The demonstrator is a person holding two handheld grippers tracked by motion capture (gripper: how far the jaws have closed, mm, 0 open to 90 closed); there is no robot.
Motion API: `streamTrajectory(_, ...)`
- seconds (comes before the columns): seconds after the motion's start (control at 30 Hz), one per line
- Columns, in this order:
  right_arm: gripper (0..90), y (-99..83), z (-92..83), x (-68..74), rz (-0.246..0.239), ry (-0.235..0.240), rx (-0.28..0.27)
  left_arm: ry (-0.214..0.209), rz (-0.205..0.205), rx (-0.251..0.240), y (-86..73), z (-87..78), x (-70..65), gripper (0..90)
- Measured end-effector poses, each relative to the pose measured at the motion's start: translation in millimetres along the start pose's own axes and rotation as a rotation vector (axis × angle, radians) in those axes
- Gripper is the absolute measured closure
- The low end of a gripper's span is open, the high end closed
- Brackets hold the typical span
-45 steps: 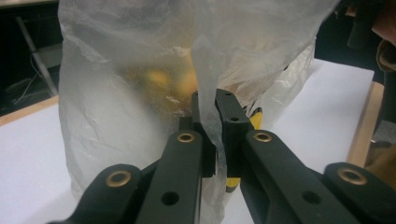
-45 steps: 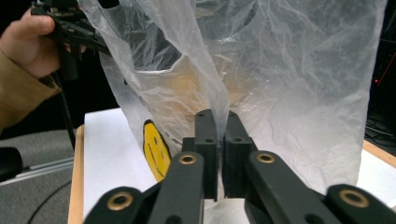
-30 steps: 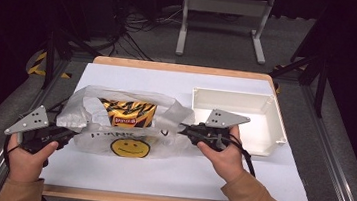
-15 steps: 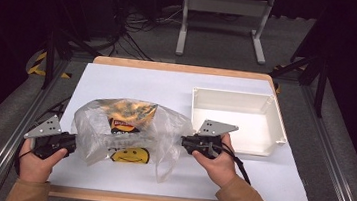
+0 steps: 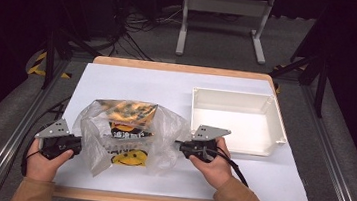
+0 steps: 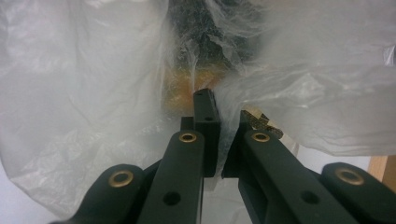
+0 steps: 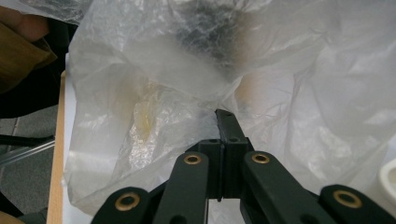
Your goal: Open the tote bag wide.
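A clear plastic bag (image 5: pixel 166 129) with a yellow smiley face (image 5: pixel 127 158) lies on the white sheet, and a yellow-orange snack packet (image 5: pixel 127 113) sits inside it. My left gripper (image 5: pixel 80 144) is shut on the bag's left edge. My right gripper (image 5: pixel 179 144) is shut on its right edge. In the left gripper view the jaws (image 6: pixel 222 116) pinch a fold of film (image 6: pixel 93 93), with the packet (image 6: pixel 187 84) dim behind it. The right gripper view has the closed jaws (image 7: pixel 224 119) clamped on crumpled film (image 7: pixel 303 93).
A white rectangular bin (image 5: pixel 271 115) stands to the right of the bag, close behind my right hand; its corner (image 7: pixel 387 179) appears in the right gripper view. The white sheet (image 5: pixel 133 83) covers a wooden table. Dark floor, cables and a metal stand lie beyond.
Both grippers have drawn back toward the table's front edge, still holding the bag. The bag came with them and bunched up narrower, with the packet tilted up inside.
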State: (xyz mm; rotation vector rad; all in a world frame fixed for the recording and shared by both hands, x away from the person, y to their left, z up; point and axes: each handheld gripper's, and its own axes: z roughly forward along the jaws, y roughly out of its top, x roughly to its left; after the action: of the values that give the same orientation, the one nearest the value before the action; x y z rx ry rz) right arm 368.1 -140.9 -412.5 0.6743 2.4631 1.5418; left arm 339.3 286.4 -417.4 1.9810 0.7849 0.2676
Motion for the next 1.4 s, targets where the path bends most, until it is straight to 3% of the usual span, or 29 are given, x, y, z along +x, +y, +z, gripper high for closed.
streamTrajectory(0.33, 90.0, -13.8, 10.0, -1.8, 0.011, 0.003, 0.054, 0.018, 0.013, 0.046, -2.3, 9.8, 1.5, 85.9)
streamTrajectory(0.5, 89.0, -14.7, 8.6, -0.2, 0.009, 0.005, 0.068, 0.020, -0.014, 0.000, -3.6, 3.1, 1.4, 82.0)
streamTrajectory(0.57, 86.7, -12.9, 3.9, 0.9, 0.007, 0.004, 0.059, 0.032, -0.013, -0.024, -3.2, -0.9, 0.8, 73.5)
streamTrajectory(0.63, 84.8, -10.7, -1.4, 2.0, 0.008, 0.006, 0.052, 0.032, -0.017, -0.044, -2.6, -5.4, -1.2, 71.7)
streamTrajectory(0.9, 73.4, 0.8, -27.3, 8.0, -0.012, 0.001, 0.005, 0.035, 0.007, -0.086, 0.8, -13.1, -8.0, 72.4)
streamTrajectory(1.17, 66.6, 12.5, -56.8, 11.6, -0.059, 0.007, -0.024, 0.032, 0.010, -0.093, 1.4, -13.1, -8.8, 74.4)
streamTrajectory(1.27, 64.6, 17.3, -65.6, 11.0, -0.050, 0.003, -0.057, 0.029, 0.003, -0.098, 1.5, -12.5, -9.2, 74.5)
streamTrajectory(1.4, 50.7, 27.4, -69.2, 11.9, -0.036, -0.012, -0.131, 0.033, 0.012, -0.088, 2.3, -11.9, -9.7, 74.6)
